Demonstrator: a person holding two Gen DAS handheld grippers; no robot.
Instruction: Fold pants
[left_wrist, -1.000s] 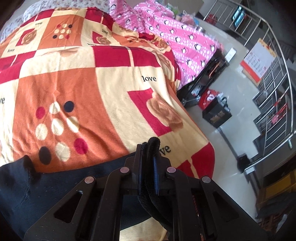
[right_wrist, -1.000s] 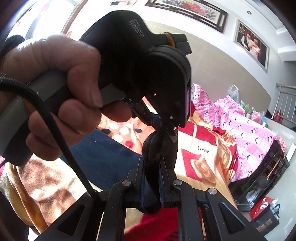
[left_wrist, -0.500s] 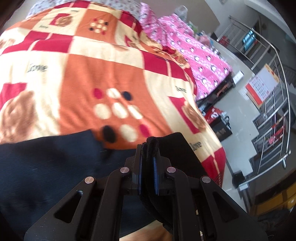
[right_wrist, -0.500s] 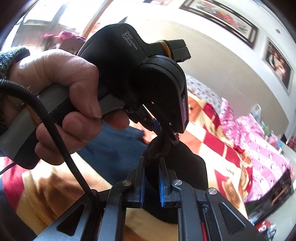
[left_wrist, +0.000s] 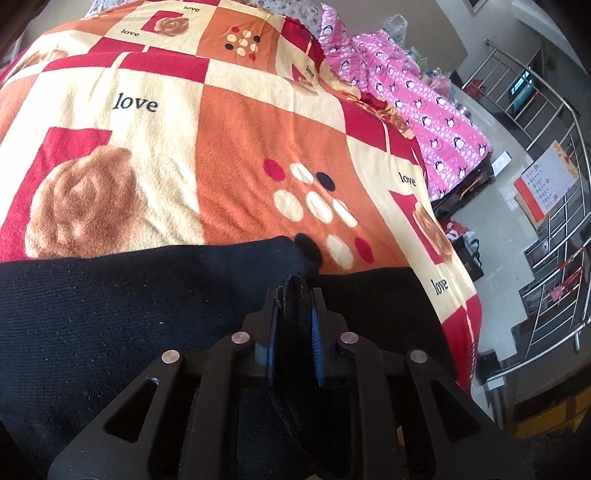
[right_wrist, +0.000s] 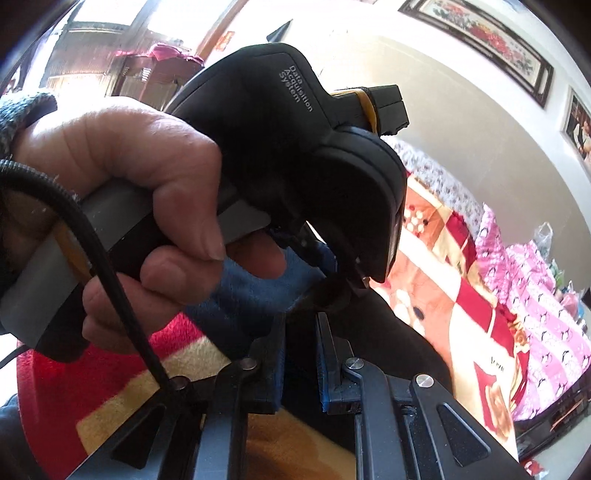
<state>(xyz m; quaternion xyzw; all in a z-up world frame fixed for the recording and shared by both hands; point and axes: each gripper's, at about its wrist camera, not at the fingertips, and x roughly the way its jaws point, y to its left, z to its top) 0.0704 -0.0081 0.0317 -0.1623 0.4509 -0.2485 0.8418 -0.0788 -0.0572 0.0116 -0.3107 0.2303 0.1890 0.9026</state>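
The dark knit pants (left_wrist: 110, 325) lay across the orange-and-red patchwork fleece blanket (left_wrist: 236, 122). The left gripper (left_wrist: 294, 295), its jaws having just been opening, had a bunched fold between its pads; the right gripper (right_wrist: 300, 332) clamped fabric. Judged step: laying the fold down. Next: full release, clean withdrawal.

Pants (left_wrist: 110, 325): dark matt knit cloth. Blanket (left_wrist: 236, 122): fuzzy fleece. Railing (left_wrist: 554, 236): shiny metal.
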